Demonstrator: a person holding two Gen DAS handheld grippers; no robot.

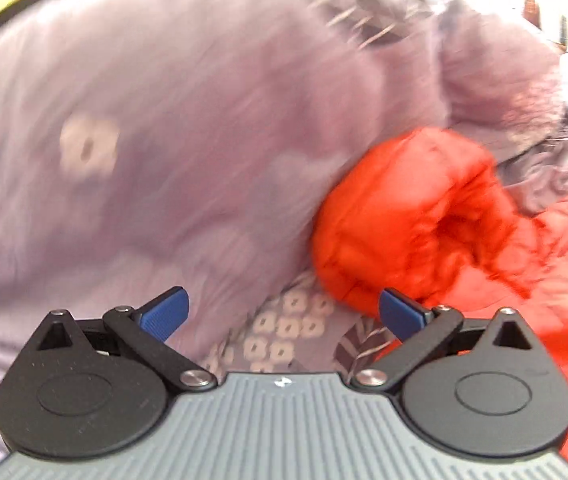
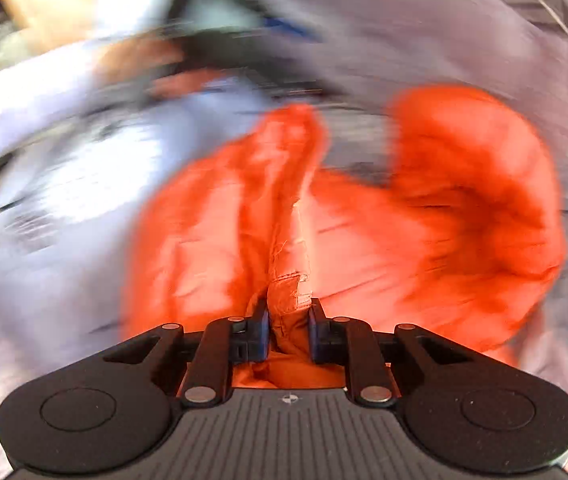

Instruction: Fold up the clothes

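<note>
An orange-red garment lies bunched on a lilac patterned bedsheet, at the right of the left wrist view. My left gripper hangs open above the sheet with nothing between its blue pads; its right pad is close to the garment's edge. In the blurred right wrist view the same orange garment spreads ahead, and my right gripper is shut on a hemmed fold of it that stands up between the pads.
A crumpled grey-lilac cloth lies beyond the garment. A yellow and black object sits at the far left corner. In the right wrist view a person's light sleeve and the other gripper's blurred dark body show at upper left.
</note>
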